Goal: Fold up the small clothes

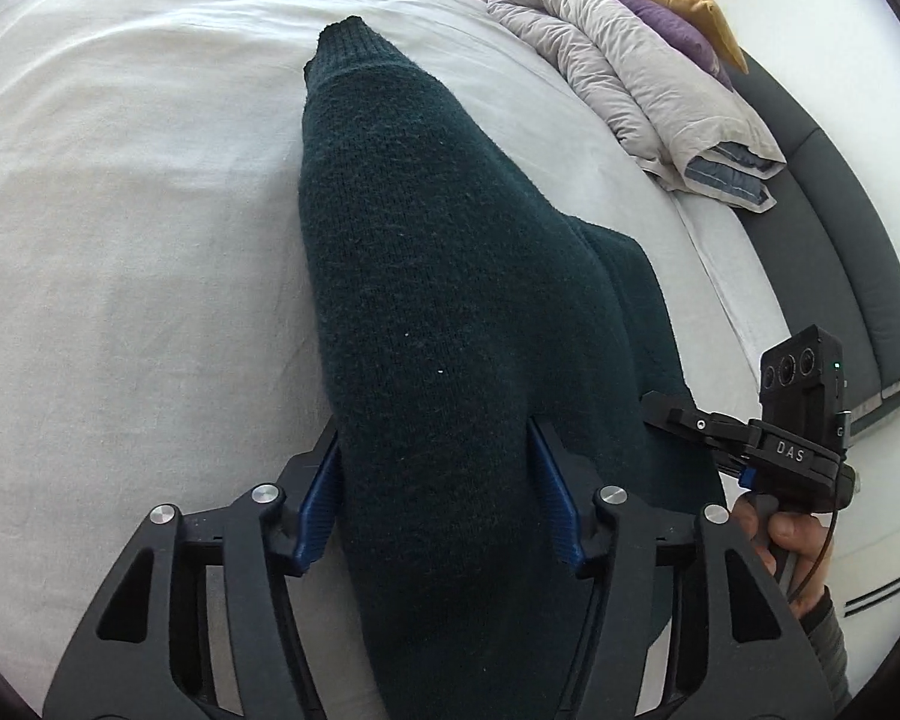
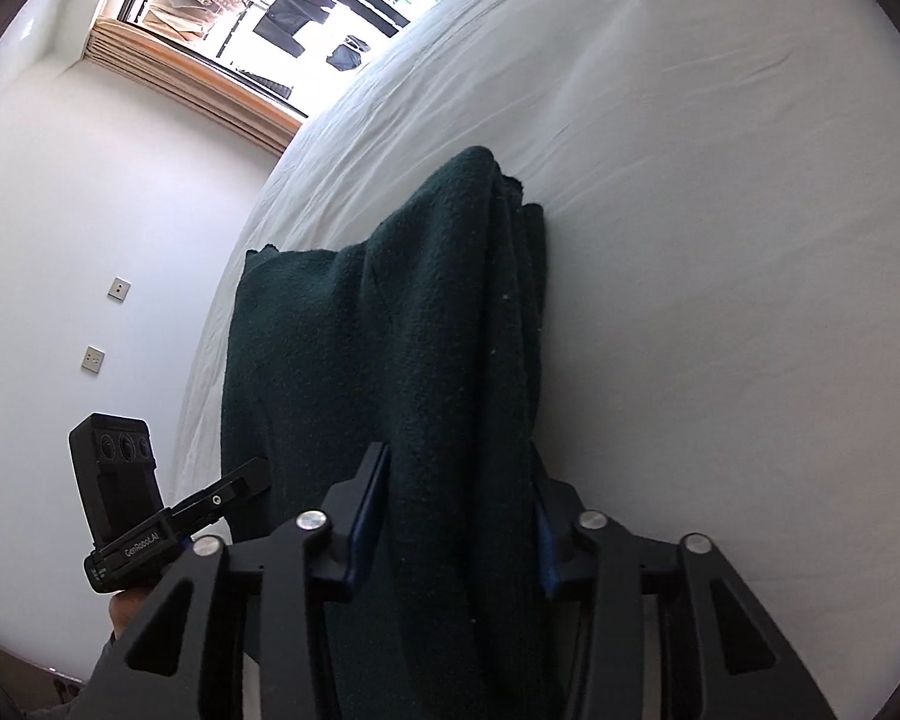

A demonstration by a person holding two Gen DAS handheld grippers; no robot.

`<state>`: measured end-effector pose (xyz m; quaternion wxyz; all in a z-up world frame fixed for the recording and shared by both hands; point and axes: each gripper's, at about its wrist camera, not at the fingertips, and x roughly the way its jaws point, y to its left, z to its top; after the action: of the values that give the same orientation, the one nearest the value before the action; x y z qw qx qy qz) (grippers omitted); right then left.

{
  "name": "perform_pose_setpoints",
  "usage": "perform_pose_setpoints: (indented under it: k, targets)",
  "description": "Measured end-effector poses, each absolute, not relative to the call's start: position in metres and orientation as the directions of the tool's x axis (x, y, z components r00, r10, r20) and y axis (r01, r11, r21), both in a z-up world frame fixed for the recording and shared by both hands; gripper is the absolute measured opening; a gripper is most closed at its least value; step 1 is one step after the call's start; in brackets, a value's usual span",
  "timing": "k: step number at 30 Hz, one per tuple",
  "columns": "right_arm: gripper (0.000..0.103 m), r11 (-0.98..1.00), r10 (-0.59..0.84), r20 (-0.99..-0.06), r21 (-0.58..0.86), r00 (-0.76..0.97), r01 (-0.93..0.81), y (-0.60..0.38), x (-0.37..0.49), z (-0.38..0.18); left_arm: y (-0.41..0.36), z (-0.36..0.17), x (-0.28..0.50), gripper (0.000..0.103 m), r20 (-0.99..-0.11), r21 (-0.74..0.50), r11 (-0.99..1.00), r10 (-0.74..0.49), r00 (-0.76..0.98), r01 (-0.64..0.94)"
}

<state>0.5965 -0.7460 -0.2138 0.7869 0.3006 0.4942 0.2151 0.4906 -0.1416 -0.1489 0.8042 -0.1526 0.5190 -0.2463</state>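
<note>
A dark green knitted garment [image 1: 426, 312] is clamped between the pads of the left gripper [image 1: 438, 498] and likewise gripped by the right gripper [image 2: 459, 516], stretching ahead of both over the white bed [image 1: 120, 240].

Dark green knit sweater [image 1: 450, 312], white bedsheet [image 1: 120, 240], purple pillow [image 1: 666, 21], mustard pillow [image 1: 684, 3].

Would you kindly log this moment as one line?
task: fold | item: dark green knit sweater on white bed sheet | left gripper: sweater between jaws | right gripper: sweater between jaws
</note>
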Motion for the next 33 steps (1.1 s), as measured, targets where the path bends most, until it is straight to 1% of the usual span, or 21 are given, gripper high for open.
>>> perform_pose_setpoints:
  k: [2,5,11,16,21,26,33]
  targets:
    - [0.033,0.746,0.616,-0.664,0.665,0.424,-0.044,-0.742,0.593,-0.208,-0.142,-0.144,0.488,0.042,-0.759,-0.497,0.832,-0.554,0.342,0.245]
    - [0.029,0.798,0.56,-0.7,0.6,0.443,-0.06,-0.73,0.586,-0.193,-0.146,-0.131,0.48,0.036,-0.765,-0.461,0.845,-0.534,0.361,0.272]
    - [0.026,0.835,0.527,-0.706,0.535,0.474,-0.131,-0.695,0.557,-0.154,-0.136,-0.095,0.446,0.035,-0.765,-0.398,0.867,-0.495,0.412,0.301]
    - [0.026,0.818,0.558,-0.676,0.545,0.481,-0.183,-0.654,0.519,-0.134,-0.105,-0.063,0.404,0.035,-0.764,-0.333,0.894,-0.441,0.47,0.299]
    - [0.026,0.806,0.584,-0.673,0.545,0.454,-0.23,-0.602,0.483,-0.128,-0.068,-0.042,0.361,0.035,-0.768,-0.266,0.918,-0.386,0.512,0.294]
    - [0.026,0.785,0.614,-0.663,0.566,0.427,-0.25,-0.567,0.459,-0.132,-0.021,-0.039,0.327,0.035,-0.77,-0.266,0.929,-0.366,0.522,0.259]
    - [0.026,0.78,0.625,-0.682,0.564,0.38,-0.271,-0.519,0.441,-0.147,0.046,-0.06,0.282,0.035,-0.782,-0.254,0.941,-0.336,0.526,0.224]
